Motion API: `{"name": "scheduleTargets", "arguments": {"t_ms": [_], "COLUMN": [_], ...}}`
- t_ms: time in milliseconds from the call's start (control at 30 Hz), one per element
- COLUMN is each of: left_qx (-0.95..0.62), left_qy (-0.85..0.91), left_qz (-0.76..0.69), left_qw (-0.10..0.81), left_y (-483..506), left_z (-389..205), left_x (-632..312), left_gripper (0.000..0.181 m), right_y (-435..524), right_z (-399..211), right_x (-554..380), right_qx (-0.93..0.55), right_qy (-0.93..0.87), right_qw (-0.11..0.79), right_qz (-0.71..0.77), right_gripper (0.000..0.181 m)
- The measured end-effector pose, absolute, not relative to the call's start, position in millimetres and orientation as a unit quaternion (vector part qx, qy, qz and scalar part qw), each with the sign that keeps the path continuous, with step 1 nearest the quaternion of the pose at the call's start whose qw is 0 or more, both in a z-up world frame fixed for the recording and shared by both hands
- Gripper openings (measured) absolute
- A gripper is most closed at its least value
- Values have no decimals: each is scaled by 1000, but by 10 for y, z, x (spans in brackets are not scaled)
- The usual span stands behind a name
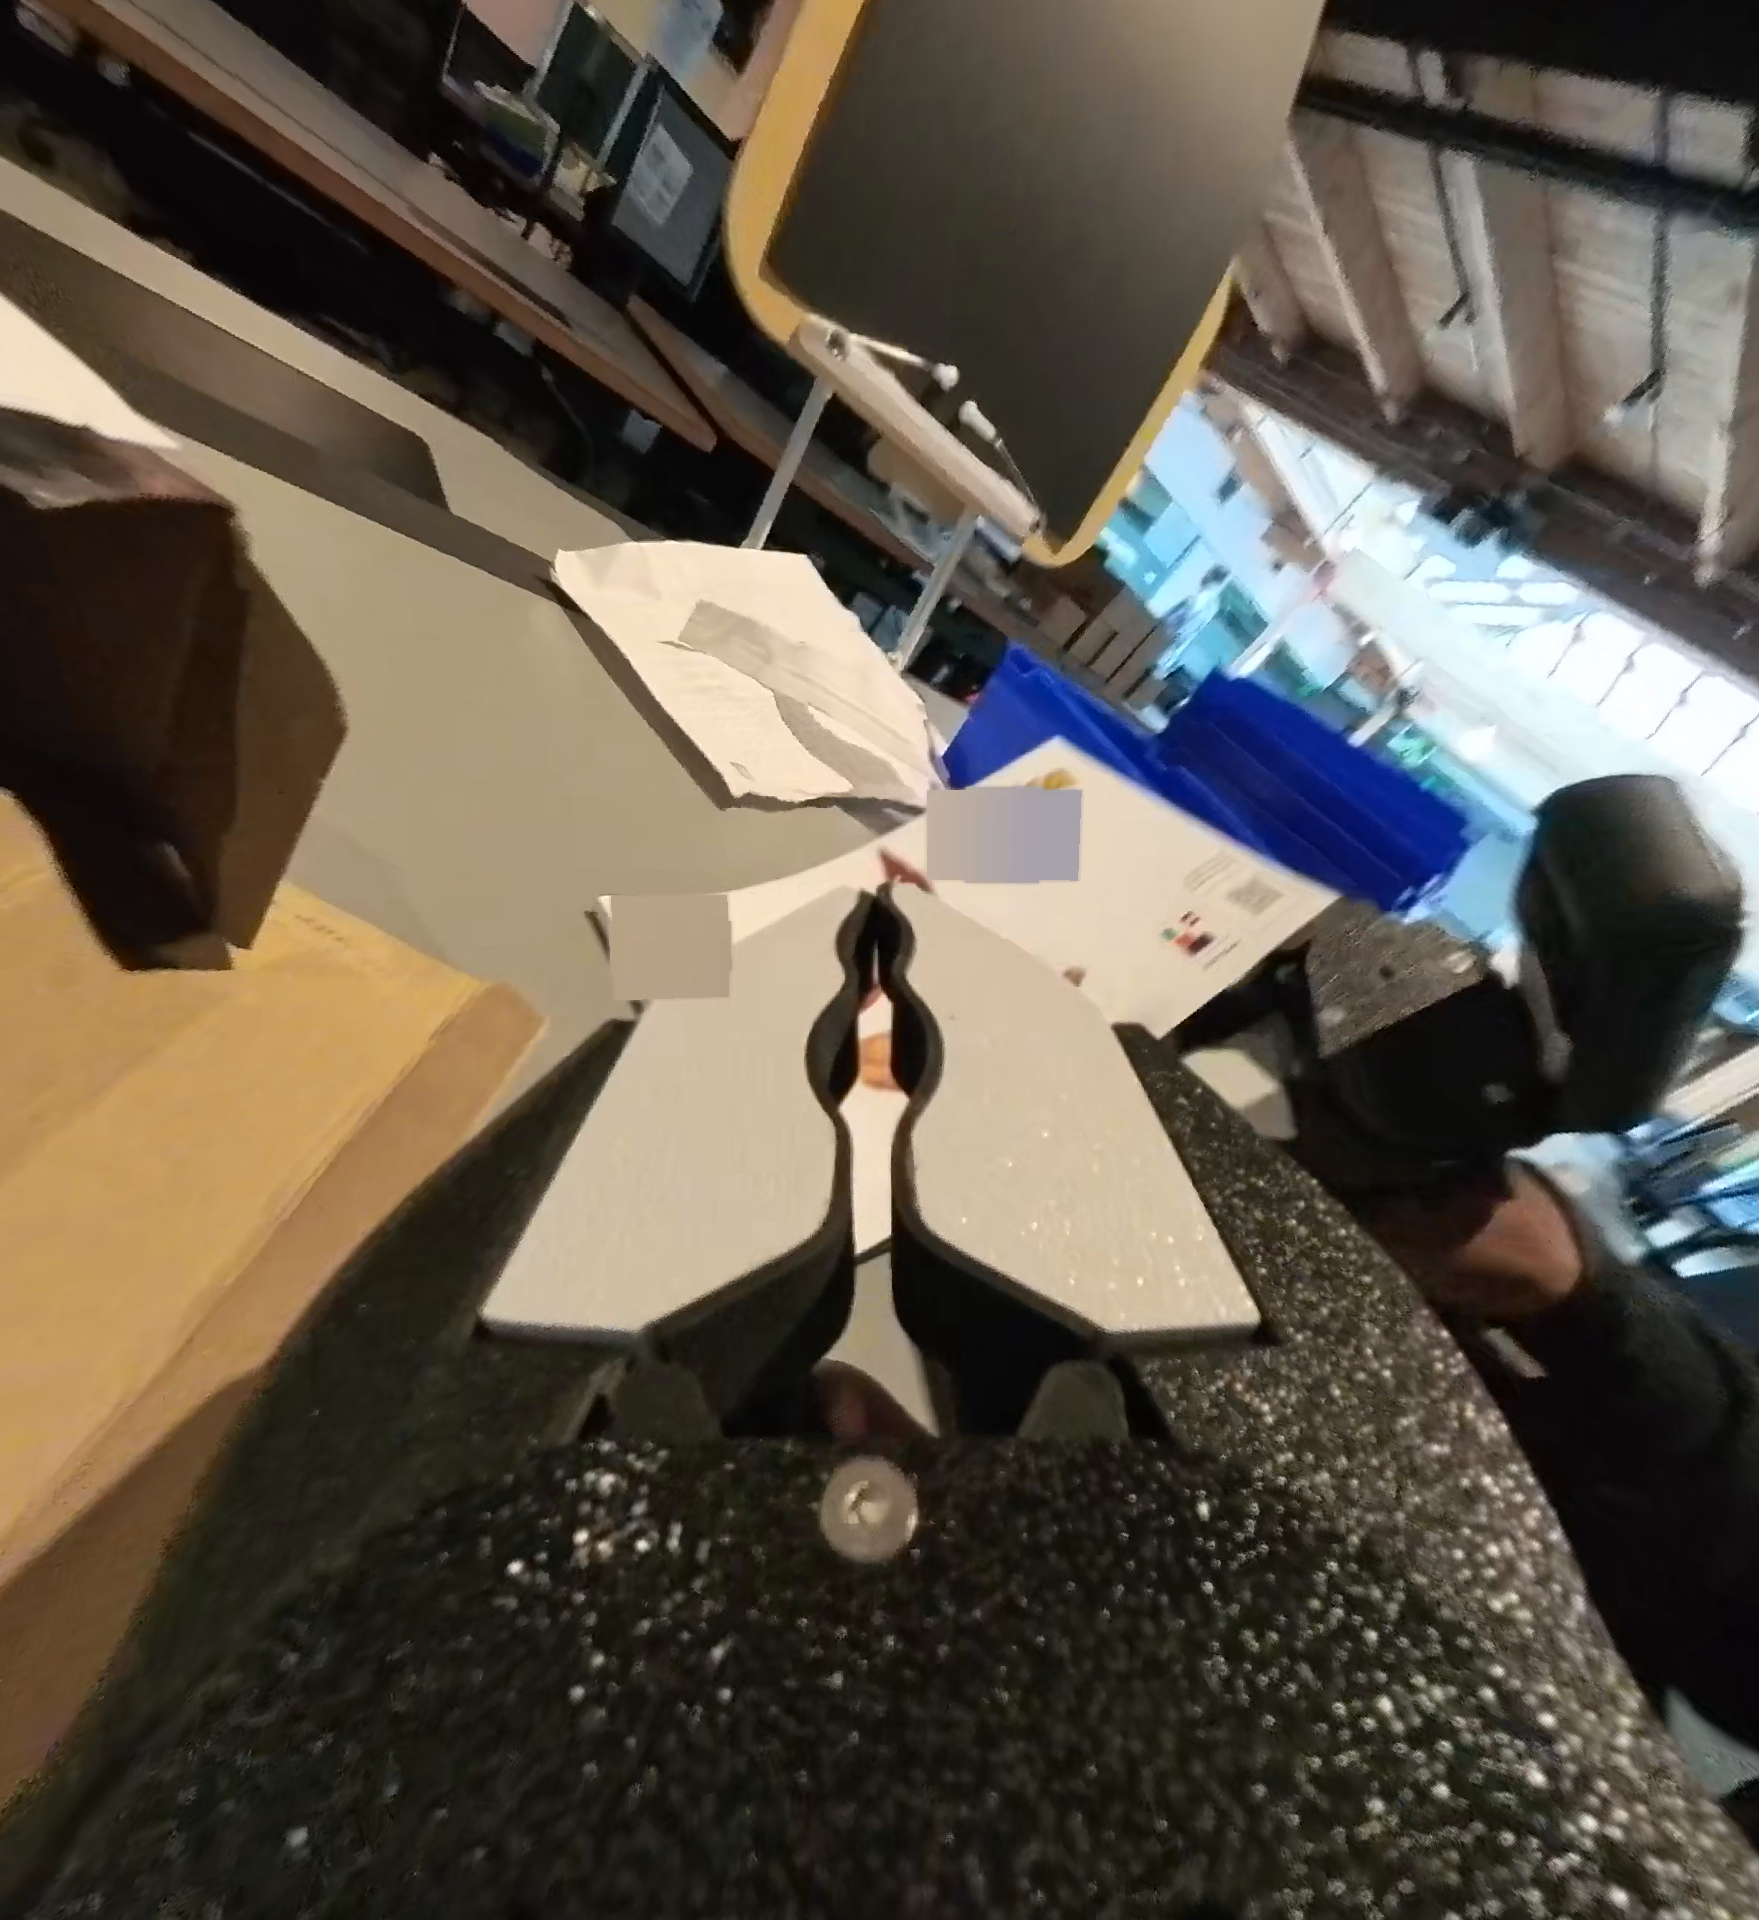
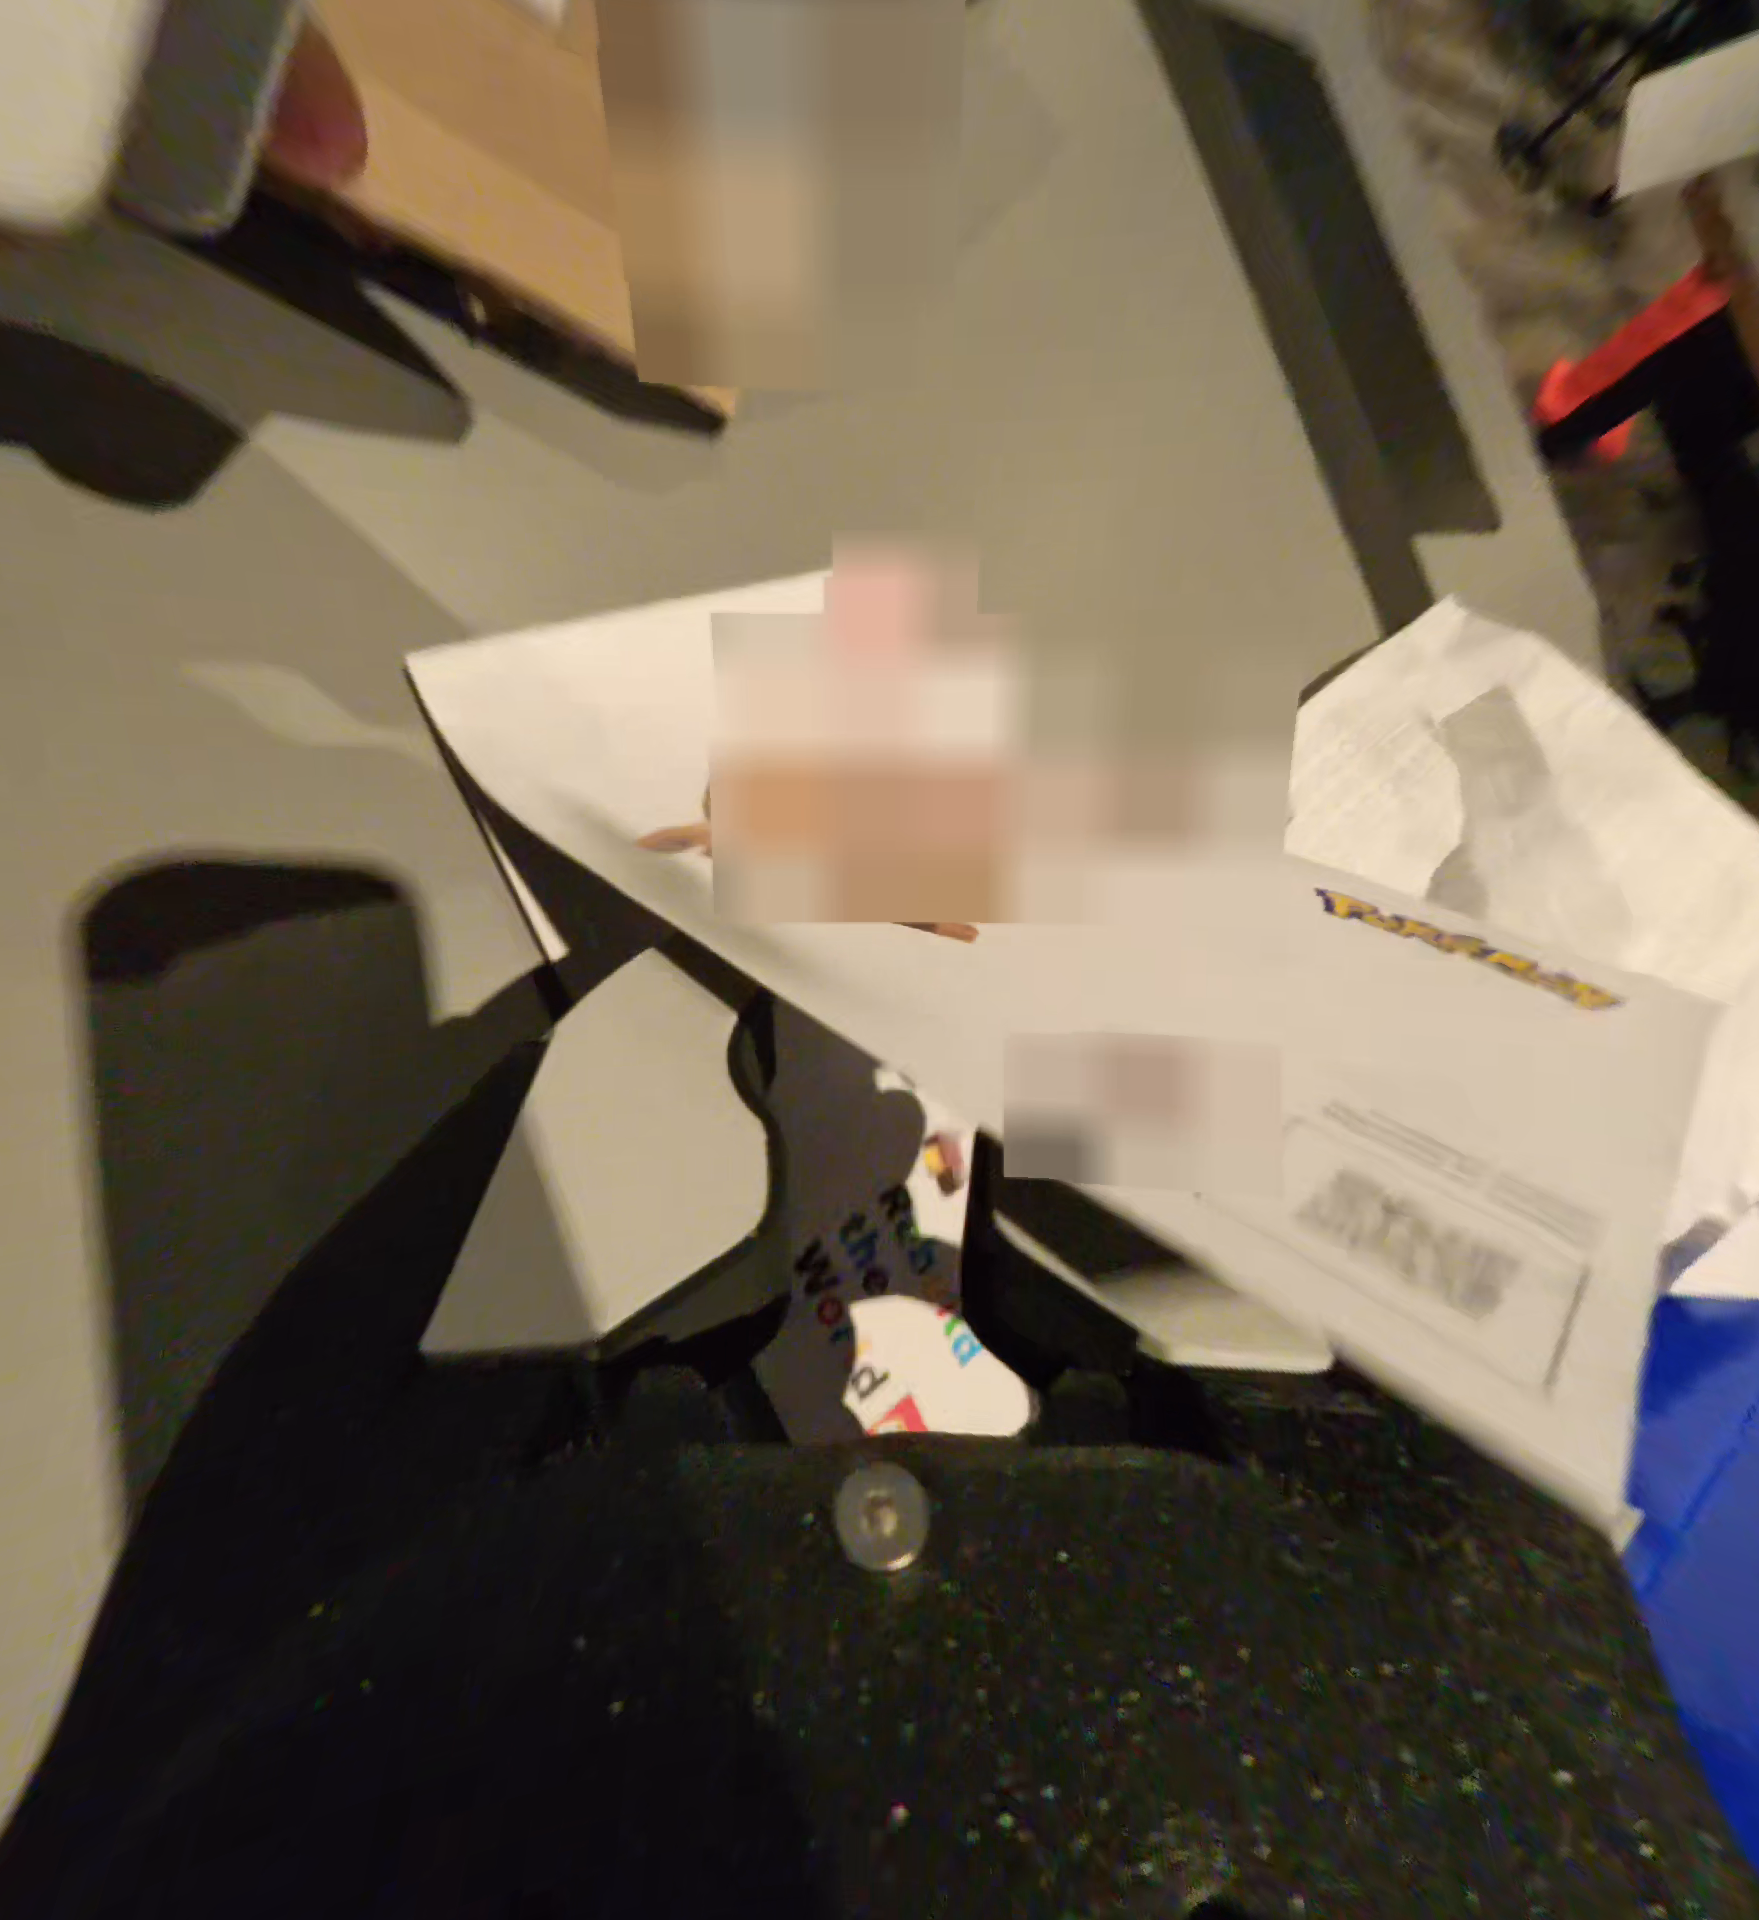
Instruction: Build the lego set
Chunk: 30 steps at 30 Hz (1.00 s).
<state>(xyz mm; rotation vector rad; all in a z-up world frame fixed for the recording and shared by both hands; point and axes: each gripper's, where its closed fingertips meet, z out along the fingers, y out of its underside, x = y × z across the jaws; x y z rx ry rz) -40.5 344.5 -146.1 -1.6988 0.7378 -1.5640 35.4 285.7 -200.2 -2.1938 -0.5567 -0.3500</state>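
Jaws of the left gripper [image 1: 880,914] meet at the tips; right gripper [image 2: 854,1049] jaws clamp the white booklet [image 2: 1218,997] above the grey counter [image 2: 231,675], beside crumpled paper [image 2: 1540,769].

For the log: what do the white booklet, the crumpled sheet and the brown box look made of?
White booklet: thin, smooth printed paper; it bends where the right tool seems to hold it. Crumpled sheet: plain matte paper, creased and torn-edged. Brown box: likely matte cardboard, tan and flat-sided.
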Motion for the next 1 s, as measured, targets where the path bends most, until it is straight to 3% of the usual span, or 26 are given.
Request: {"name": "scheduleTargets", "arguments": {"t_ms": [33,200,467,600,1000], "left_qx": [-665,-726,-725,-723,-695], "left_qy": [304,433,533,523,434], "left_qz": [-580,-419,-335,-334,-387], "left_qw": [358,331,279,303,424], "left_y": [3451,3443,3261,3296,3648], "left_z": [-1506,-1959,-2263,-2211,-1718], "left_x": [-423,-461,-375,-387,-637], "left_gripper": [0,0,0,0,0], "right_y": [2908,3184,3293,3294,3359], "right_z": [-1923,-1757,-2038,-2055,-2223], "right_x": [317,97,226,69,-171], "right_qx": [-864,-854,-890,-880,-865], "right_qy": [-221,-206,-161,-197,-261], "right_qw": [431,472,421,429,429], "right_qz": [-138,-70,-66,-53,-21], "right_gripper": [35,34,34,30,41]}}
